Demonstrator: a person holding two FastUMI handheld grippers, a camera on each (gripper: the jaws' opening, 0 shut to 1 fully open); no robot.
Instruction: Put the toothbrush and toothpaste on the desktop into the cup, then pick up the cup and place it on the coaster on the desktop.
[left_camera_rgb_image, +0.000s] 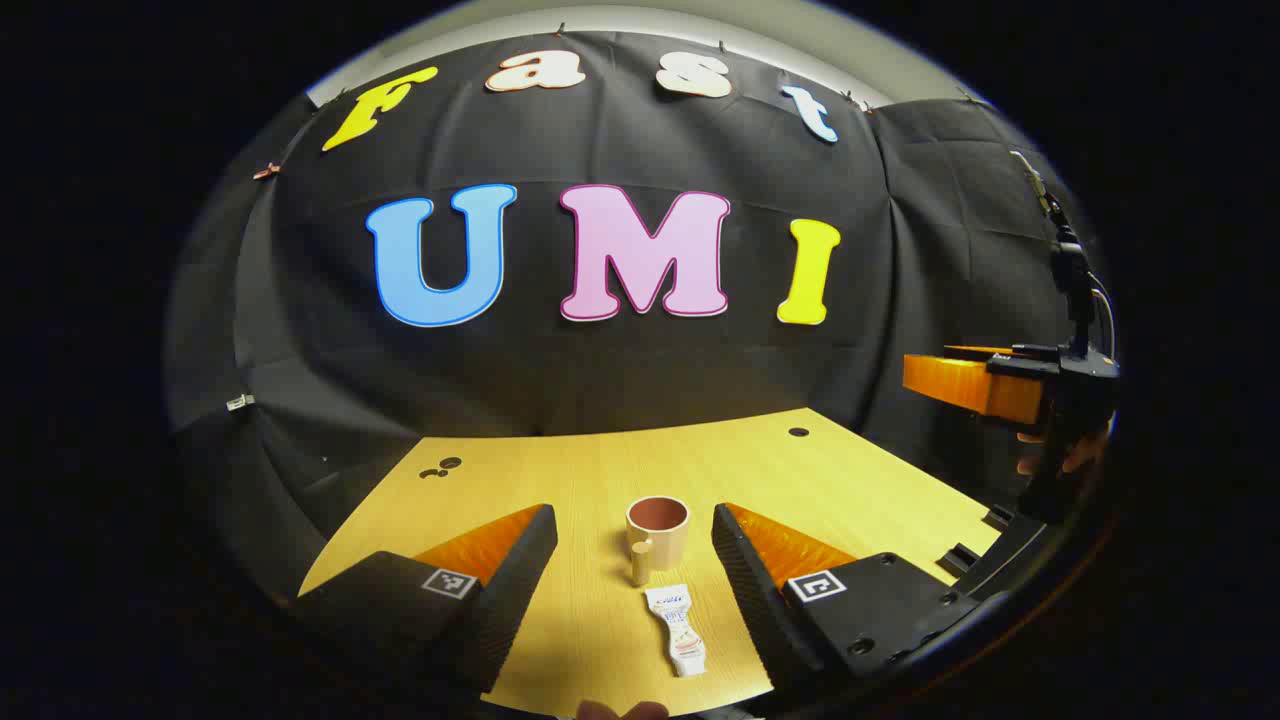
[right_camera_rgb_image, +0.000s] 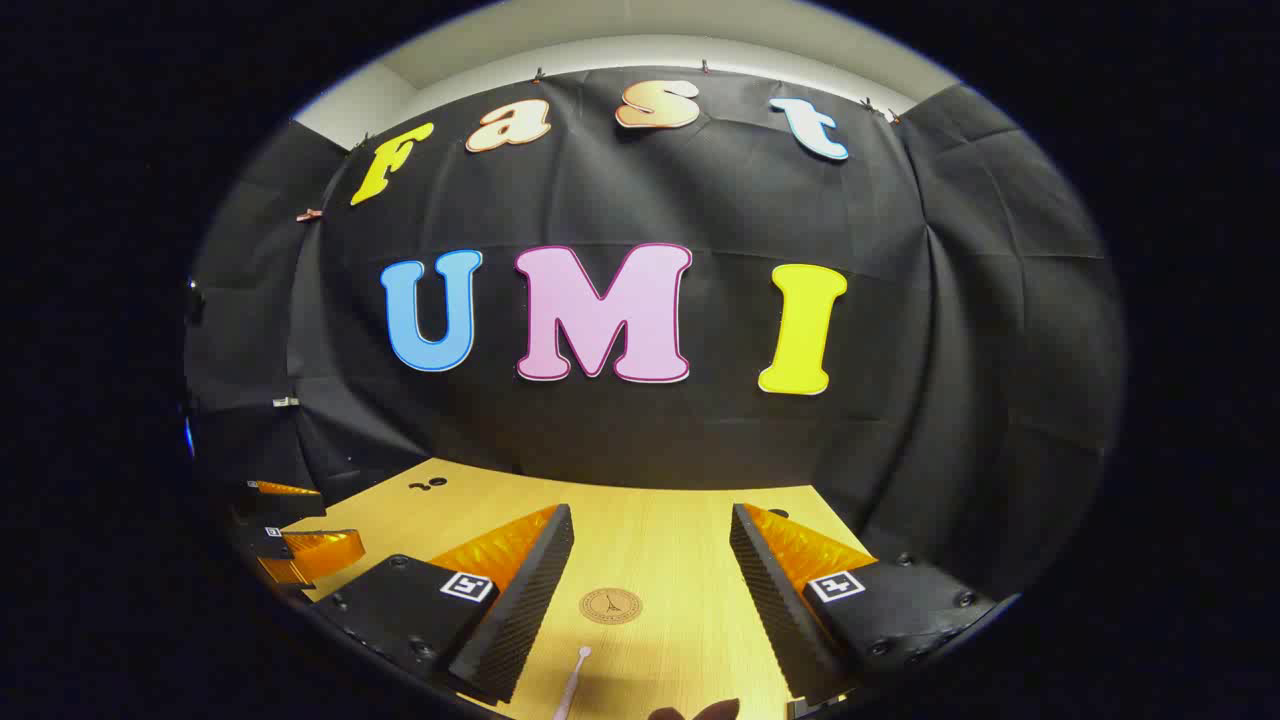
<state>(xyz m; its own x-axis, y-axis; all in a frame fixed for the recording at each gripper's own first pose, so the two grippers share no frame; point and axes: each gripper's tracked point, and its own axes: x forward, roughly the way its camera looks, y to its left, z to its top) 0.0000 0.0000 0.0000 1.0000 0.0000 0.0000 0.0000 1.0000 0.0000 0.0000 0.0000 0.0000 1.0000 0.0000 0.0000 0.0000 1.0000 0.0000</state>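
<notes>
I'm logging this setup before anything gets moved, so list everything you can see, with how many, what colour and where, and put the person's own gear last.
cup: one, beige with a brown inside, upright on the desk, handle toward the camera.
toothpaste tube: one, white, lying flat just in front of the cup.
toothbrush: one, white, lying near the desk's front edge; partly cut off.
coaster: one, tan, round, flat on the desk beyond the toothbrush.
desk: one, light wood.
left gripper: open, either side of the cup and tube, touching neither.
right gripper: open above the coaster.
</notes>
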